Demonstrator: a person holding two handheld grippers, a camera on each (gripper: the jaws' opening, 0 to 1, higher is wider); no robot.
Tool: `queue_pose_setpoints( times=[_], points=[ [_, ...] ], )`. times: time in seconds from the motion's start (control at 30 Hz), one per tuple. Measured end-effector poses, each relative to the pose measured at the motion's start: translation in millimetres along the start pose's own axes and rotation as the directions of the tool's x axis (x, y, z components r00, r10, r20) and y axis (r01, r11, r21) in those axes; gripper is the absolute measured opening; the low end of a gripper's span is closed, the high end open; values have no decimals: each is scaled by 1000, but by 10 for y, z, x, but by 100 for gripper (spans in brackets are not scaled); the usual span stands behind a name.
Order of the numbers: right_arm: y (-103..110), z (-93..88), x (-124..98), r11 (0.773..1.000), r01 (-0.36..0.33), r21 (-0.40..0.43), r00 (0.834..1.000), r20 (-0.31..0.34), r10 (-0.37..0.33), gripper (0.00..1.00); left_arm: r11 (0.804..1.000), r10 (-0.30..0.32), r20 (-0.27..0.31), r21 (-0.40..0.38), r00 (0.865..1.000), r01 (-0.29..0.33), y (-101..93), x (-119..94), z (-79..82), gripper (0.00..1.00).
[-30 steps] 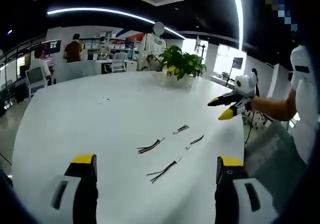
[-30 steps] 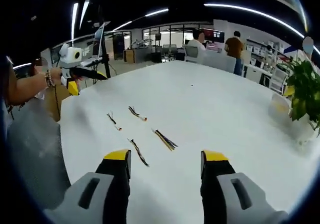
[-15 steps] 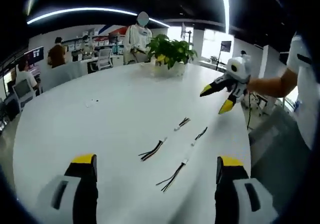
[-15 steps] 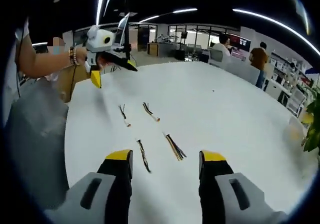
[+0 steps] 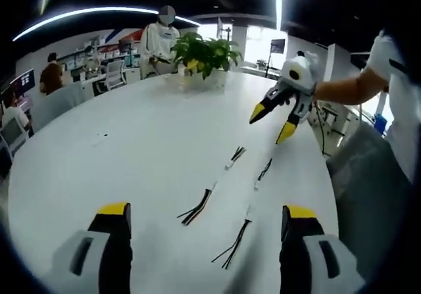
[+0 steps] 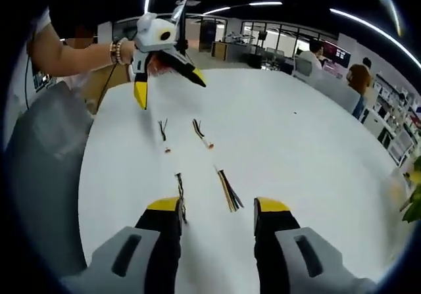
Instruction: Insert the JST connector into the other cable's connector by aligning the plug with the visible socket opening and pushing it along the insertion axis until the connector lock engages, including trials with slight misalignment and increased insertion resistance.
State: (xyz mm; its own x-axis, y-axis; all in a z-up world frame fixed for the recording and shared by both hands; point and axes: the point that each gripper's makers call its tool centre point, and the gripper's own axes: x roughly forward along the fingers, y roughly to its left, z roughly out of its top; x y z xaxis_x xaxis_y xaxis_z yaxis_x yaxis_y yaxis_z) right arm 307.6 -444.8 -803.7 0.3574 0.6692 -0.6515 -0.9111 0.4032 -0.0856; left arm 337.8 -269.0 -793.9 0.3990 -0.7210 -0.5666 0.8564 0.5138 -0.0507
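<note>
cables with small white connectors lie loose on the white table [image 5: 99, 175], four short pieces in all, none yet picked up. in the left gripper view two of them sit near the middle between that view's own jaws: a multi-wire cable [image 5: 197, 206] at about 11 o'clock from a second cable [image 5: 234, 241], with two shorter pieces, one [image 5: 235, 155] and another [image 5: 264, 171], farther off toward 1 o'clock. the left gripper [image 5: 205, 254] has its jaws wide apart and holds nothing. the right gripper [image 5: 273, 122] hangs in the air above the far pair, its yellow tips spread and empty; in the right gripper view its own jaws rise at the bottom, well parted, with one thin cable [image 6: 179, 198] just beside the left-hand jaw and a striped one [image 6: 228, 190] between them. a potted plant [image 5: 204, 58] stands at the far side of the table. the task looks barely started, at the stage of choosing and reaching. the risks from here, as i judge it: the wires are thin and limp, so a jaw closing on wire rather than on the connector body would let the plug swing and meet the socket crooked; flat on a smooth top, a cable may also skid away under a closing jaw.
</note>
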Motion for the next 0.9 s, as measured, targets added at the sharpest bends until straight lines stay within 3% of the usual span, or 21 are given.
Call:
queue_pose_setpoints(
  times=[0.13, 0.47, 0.9],
  points=[
    [-7, 1, 73, 999, -24, -29, 1000, -9, 24, 40, 1000, -14, -12, 2, 1000, 14, -13, 85, 6, 92],
    [-43, 68, 297, 995, -73, -64, 997, -18, 72, 37, 999, -38, 39, 10, 998, 38, 22, 294, 120, 83],
    [-86, 91, 487, 993, -95, -74, 995, -19, 94, 31, 994, -91, 46, 57, 995, 88, -108, 571, 93, 66]
  ],
)
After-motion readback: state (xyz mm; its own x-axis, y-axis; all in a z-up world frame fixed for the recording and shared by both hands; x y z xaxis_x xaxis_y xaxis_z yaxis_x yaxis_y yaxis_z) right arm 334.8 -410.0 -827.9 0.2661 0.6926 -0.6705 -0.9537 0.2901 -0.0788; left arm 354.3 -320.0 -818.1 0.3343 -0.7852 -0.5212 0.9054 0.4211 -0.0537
